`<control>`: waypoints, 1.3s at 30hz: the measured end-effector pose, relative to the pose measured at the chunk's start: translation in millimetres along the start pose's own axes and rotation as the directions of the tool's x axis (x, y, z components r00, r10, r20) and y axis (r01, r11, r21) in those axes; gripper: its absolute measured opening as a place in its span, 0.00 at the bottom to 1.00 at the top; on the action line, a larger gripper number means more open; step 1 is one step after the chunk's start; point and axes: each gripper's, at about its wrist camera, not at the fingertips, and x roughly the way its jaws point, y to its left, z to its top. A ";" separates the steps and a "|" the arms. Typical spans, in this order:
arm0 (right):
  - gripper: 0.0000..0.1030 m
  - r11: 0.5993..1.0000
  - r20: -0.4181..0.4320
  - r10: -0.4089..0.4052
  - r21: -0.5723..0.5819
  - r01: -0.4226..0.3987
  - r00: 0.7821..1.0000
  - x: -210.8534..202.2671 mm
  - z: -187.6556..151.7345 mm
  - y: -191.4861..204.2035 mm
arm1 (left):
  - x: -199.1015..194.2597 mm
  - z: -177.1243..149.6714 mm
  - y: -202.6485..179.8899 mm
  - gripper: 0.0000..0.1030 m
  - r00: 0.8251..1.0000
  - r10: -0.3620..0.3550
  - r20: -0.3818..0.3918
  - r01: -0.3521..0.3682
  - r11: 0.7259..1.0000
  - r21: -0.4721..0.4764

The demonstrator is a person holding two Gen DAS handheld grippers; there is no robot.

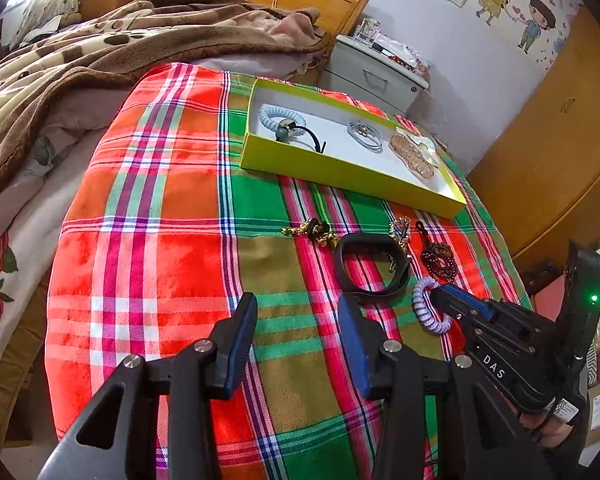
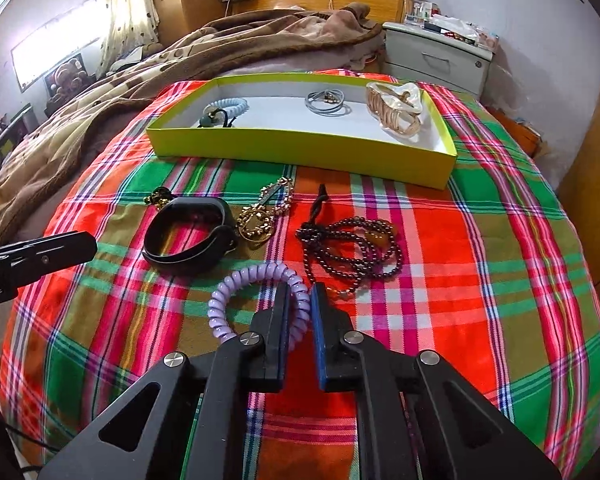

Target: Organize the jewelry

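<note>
We cannot see all of the lilac spiral hair tie (image 2: 256, 296): in the right wrist view our right gripper (image 2: 301, 304) covers its near right arc, and in the left wrist view the same tie (image 1: 430, 306) is partly hidden behind that gripper's (image 1: 440, 294) fingertips. The gold and black trinket (image 2: 158, 196) is half hidden behind the black band (image 2: 190, 236), so we cannot say what it is. The left gripper (image 2: 76, 246) is cut off at the left edge of the right wrist view.

The right gripper's jaws stand narrow, one finger inside the tie's loop and one outside, with the coil between them; whether the pads already press it we cannot tell. The tie lies on the plaid cloth (image 2: 480, 240) toward its near edge, in front of the black band and the dark bead necklace (image 2: 356, 252).

Our left gripper (image 1: 296, 328) hovers over the cloth with jaws wide and nothing between them; the black band (image 1: 374, 266) lies just beyond its right finger.

The yellow-green box (image 2: 300, 148) sits toward the far edge of the cloth, holding a pale blue spiral tie (image 2: 230, 106), grey thin elastics (image 2: 326, 102) and a pearly claw clip (image 2: 396, 110). A gold ornament (image 2: 262, 216) lies between band and necklace.
</note>
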 end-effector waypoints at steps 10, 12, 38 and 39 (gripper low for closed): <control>0.10 0.998 0.042 0.026 0.057 -0.029 0.999 -13.5 -6.6 -20.5 | 17.7 12.4 -22.2 0.42 1.000 -0.006 -0.031 0.008 0.999 0.052; 0.10 0.997 0.050 0.027 0.068 -0.030 0.998 -16.6 -7.6 -24.7 | 23.4 15.8 -26.4 0.42 0.999 0.000 -0.041 0.003 0.998 0.057; 0.10 0.989 0.096 0.056 0.135 -0.068 0.994 -27.2 -12.2 -50.1 | 60.2 19.7 -74.9 0.16 0.974 0.224 -0.021 -0.208 0.935 0.287; 0.10 0.988 0.098 0.057 0.135 -0.070 0.994 -27.4 -12.2 -50.3 | 60.1 19.4 -75.2 0.14 0.974 0.226 -0.020 -0.210 0.935 0.287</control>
